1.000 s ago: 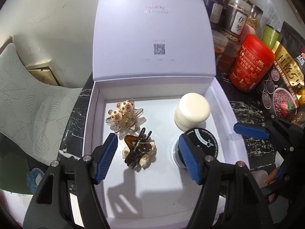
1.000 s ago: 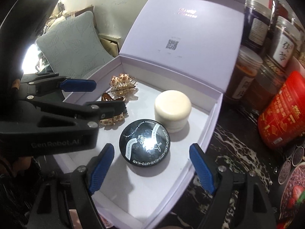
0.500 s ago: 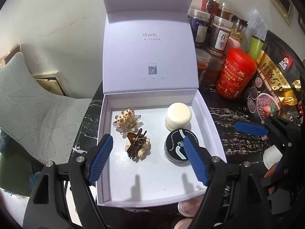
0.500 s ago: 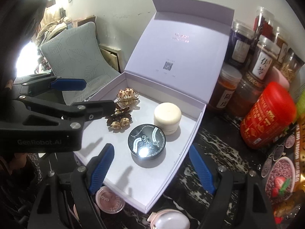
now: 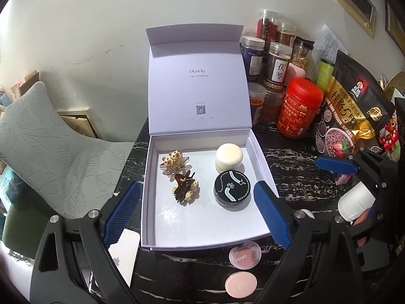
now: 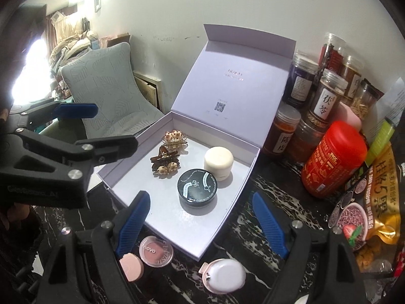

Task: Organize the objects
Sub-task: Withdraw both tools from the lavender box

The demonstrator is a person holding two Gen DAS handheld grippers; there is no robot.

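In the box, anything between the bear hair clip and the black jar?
Yes: the brown claw clip lies between the bear hair clip and the black jar, apart from both. It shows in both wrist views, most plainly the left.

The box (image 5: 200, 238) looked like matt lilac cardboard. The black jar (image 5: 232, 188) had a glossy lid, the cream jar (image 5: 229, 157) a matt one. The table (image 6: 273, 202) was polished black marble.

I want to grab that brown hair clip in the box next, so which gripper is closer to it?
Left, by my reading. The left gripper hovers at the box's near-left side, with the brown hair clip just ahead between its open fingers. The right gripper sits further right, in line with the black jar.
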